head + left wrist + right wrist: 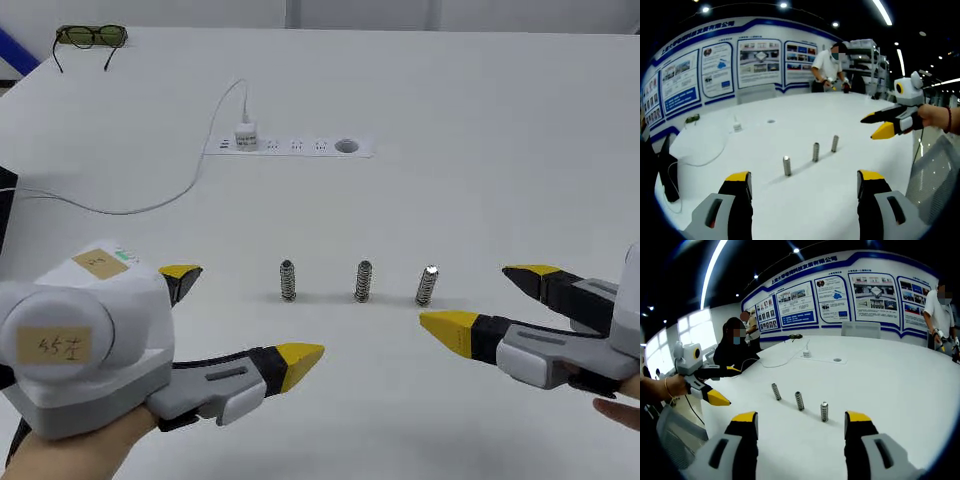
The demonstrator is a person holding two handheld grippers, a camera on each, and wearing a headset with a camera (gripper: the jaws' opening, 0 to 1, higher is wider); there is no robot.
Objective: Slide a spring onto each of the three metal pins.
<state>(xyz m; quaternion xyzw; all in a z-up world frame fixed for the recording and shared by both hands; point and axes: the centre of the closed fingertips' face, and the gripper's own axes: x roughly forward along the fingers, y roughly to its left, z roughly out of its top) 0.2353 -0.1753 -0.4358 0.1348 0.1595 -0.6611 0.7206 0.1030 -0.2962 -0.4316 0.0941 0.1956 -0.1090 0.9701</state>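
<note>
Three upright metal pins stand in a row on the white table, each with a spring around it: the left one [288, 281], the middle one [363, 281] and the right one [427, 286]. The same row appears in the left gripper view [815, 152] and in the right gripper view [799, 401]. My left gripper [242, 312] hovers open at the near left, nothing between its yellow-tipped fingers. My right gripper [489, 296] is open at the near right, just beside the right pin, holding nothing. Each gripper faces the row from its side.
A white power strip [290, 146] with a plugged charger [246, 134] and a cable [150, 205] lies further back on the table. Glasses [90, 38] rest at the far left corner. People stand and sit beyond the table [890, 385].
</note>
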